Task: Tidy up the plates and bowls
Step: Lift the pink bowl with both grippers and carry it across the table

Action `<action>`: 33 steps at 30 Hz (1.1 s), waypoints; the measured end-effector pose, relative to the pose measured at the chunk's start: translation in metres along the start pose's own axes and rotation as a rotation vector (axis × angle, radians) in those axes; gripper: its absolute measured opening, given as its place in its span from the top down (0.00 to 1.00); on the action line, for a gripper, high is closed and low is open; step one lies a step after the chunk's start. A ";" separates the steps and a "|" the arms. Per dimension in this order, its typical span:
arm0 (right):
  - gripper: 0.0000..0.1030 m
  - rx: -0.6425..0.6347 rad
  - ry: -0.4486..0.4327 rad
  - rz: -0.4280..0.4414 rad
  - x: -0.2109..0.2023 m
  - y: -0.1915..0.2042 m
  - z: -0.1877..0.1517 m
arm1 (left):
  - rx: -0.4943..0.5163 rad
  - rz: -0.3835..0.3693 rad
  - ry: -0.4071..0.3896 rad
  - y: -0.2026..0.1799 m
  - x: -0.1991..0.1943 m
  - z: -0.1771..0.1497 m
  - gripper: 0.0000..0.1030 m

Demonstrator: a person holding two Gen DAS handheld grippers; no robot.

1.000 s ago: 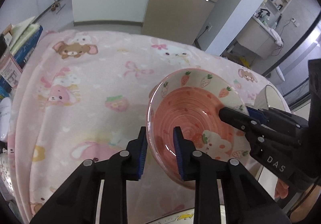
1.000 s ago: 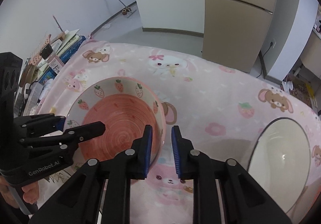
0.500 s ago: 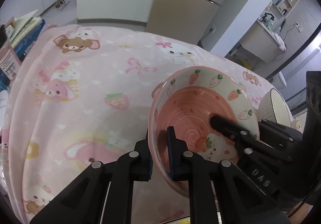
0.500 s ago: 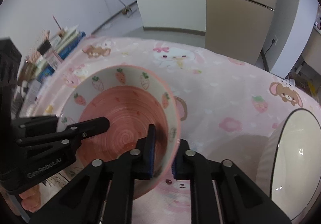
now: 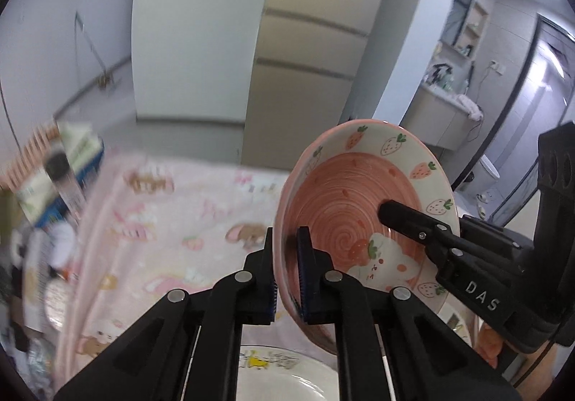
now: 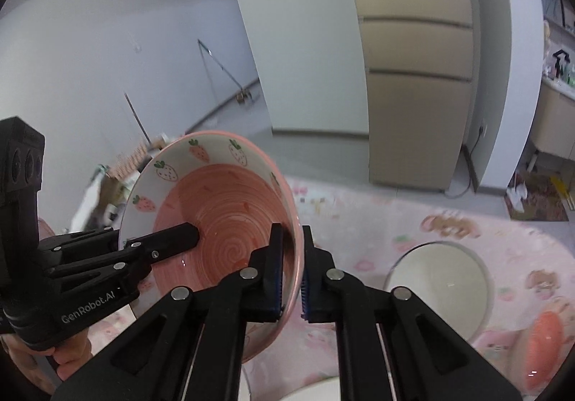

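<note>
Holding the pink ceramic bowl w/ strawberry-print rim in both tongs, one per side, so it stays balanced and can't swing. Left gripper is clamped on the bowl's left wall, one pad outside, one inside; right gripper does the same on the opposite wall. Both sets of jaws have just been closing, rim wall between them, now pinched tight on it.

Bowl is in the air, clear of the pink cartoon-print cloth covering the table, tipped a bit w/ its opening toward me. Reckon two-point grip is deliberate: glazed ceramic is slick, and a single pinch on a thin rim would let it pivot.

Other pcs: white round plate w/ dark rim sits on the cloth toward its right edge, apart from the bowl. Smaller pink dish near the right corner, blurred, can't tell type. White plate w/ yellow print directly under the left tongs at the near edge.

Guess nxt: carry bowl to a stack spot; keep both hands moving together or the rim slips.
</note>
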State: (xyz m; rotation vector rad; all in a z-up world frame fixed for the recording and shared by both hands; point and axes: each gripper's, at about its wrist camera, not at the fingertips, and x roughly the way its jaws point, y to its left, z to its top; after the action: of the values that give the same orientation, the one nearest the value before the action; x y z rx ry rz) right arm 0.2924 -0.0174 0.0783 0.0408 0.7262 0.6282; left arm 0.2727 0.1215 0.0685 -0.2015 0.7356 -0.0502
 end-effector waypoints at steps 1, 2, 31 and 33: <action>0.93 -0.001 -0.013 0.000 -0.010 0.001 0.004 | 0.010 -0.005 -0.024 -0.008 -0.011 0.003 0.91; 0.93 -0.002 -0.030 -0.002 -0.023 0.000 0.007 | 0.014 -0.015 -0.038 -0.011 -0.021 0.006 0.91; 0.93 0.126 -0.149 -0.068 -0.091 -0.110 -0.021 | 0.107 -0.128 -0.058 -0.144 0.005 0.009 0.93; 0.93 0.133 -0.134 -0.071 -0.082 -0.115 -0.026 | 0.089 -0.139 -0.035 -0.139 0.017 0.006 0.93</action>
State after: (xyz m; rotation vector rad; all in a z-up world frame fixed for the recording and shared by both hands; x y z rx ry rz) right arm 0.2893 -0.1605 0.0803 0.1778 0.6364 0.5040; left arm 0.2932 -0.0157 0.0894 -0.1673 0.6824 -0.2108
